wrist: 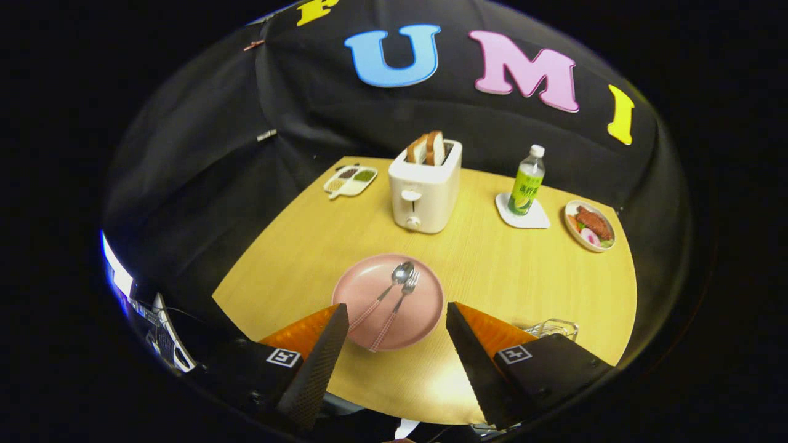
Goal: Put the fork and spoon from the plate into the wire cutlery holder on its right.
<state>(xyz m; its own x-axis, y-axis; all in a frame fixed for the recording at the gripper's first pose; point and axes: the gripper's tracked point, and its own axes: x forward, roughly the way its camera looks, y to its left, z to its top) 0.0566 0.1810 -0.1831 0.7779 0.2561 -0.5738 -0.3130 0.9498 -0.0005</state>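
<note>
A: Where did the cutlery lie against the gripper [397, 311]?

B: On the pink plate [369, 286], just ahead of the fingers and between their lines. Spoon [386, 290] on the left, fork [397, 307] on the right, side by side, nearly touching at the heads. Heads pointed away, handles ran back toward the left finger [320, 357]; the fork handle reached the plate's near rim.

A: State of the fingers?

B: Wide apart, holding nothing. The plate's near edge sat in the gap between the two tips, with bare wood below it.

A: And the wire cutlery holder [554, 328]?

B: Beside the right finger [477, 363], partly hidden behind the gripper body. Only its top wires showed, near the table [295, 246] edge on that side.

A: Room to move?

B: Open wood all round the plate. The toaster [425, 187] with bread stood well beyond it. A divided tray [349, 180] lay at the far left corner; a bottle [526, 181] on a white coaster [537, 218] and a small dish of food [590, 226] lay far right, all well apart from the plate. The near table edge ran under the fingers.
</note>
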